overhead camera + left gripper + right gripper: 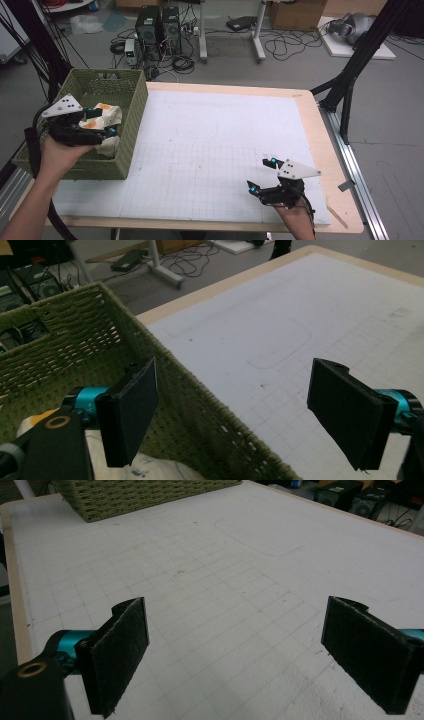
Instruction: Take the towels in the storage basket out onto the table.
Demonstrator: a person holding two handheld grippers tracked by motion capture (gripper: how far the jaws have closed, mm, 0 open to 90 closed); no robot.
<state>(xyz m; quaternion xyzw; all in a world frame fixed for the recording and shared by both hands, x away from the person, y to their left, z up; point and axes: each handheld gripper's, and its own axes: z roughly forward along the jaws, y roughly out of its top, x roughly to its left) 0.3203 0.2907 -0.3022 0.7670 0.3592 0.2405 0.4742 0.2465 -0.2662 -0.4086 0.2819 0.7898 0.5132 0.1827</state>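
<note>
The left gripper (97, 122) is being held over the green basket (131, 131), fingers (131, 415) wide and empty, the white-and-orange cloth (107, 116) lying just below them inside. Likely a drop-off being finished; next, withdrawal. The right gripper (261, 175) is being rested over the table (210, 145), fingers wide.

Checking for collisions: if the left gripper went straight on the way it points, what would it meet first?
Probably the green basket's right wall: the left gripper straddles its rim with open jaws. Depth is unclear; it might pass above.
</note>
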